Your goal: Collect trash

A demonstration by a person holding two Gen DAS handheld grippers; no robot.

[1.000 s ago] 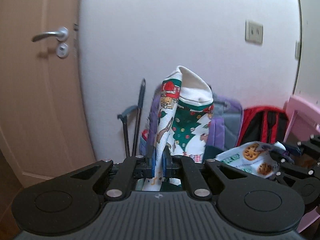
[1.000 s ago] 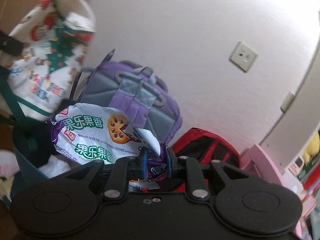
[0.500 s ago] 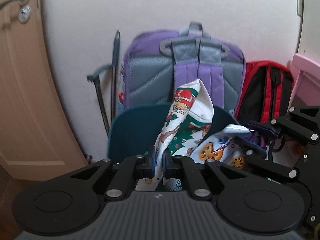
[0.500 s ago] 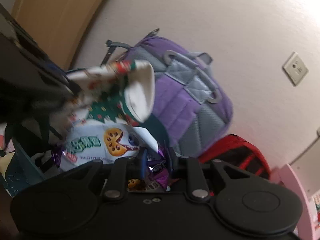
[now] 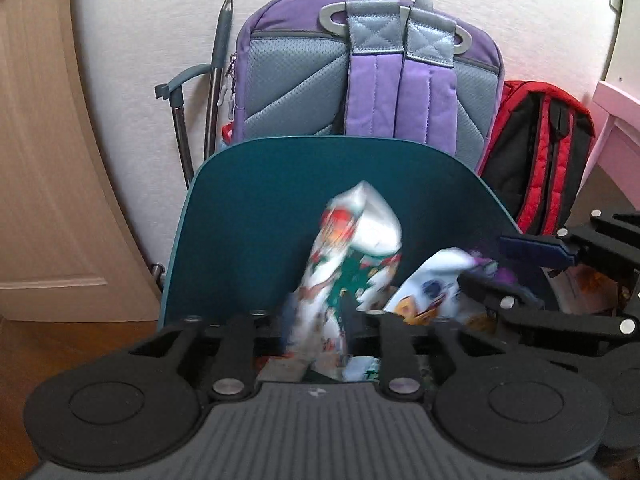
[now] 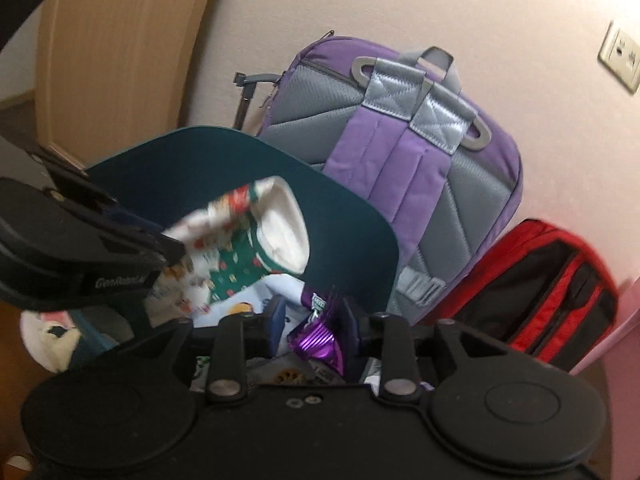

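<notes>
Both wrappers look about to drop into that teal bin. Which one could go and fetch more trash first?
Probably the right hand-held gripper: its jaws are opening and the purple wrapper is small. The left hand-held gripper, also opening, has the tall Christmas wrapper standing between its fingers over the teal bin.

The left wrist camera sat just behind its tool (image 5: 318,320), looking forward and downward, close over the teal bin (image 5: 248,216), squarely facing the purple backpack (image 5: 360,68) against the wall; the right wrist camera rode behind its own tool (image 6: 312,320), nearer the bin's right side, tilted, perhaps angled leftward; both views shared the bin, the backpack, the red bag (image 6: 552,280) and the door (image 5: 36,140); each caught the other tool at its edge.
</notes>
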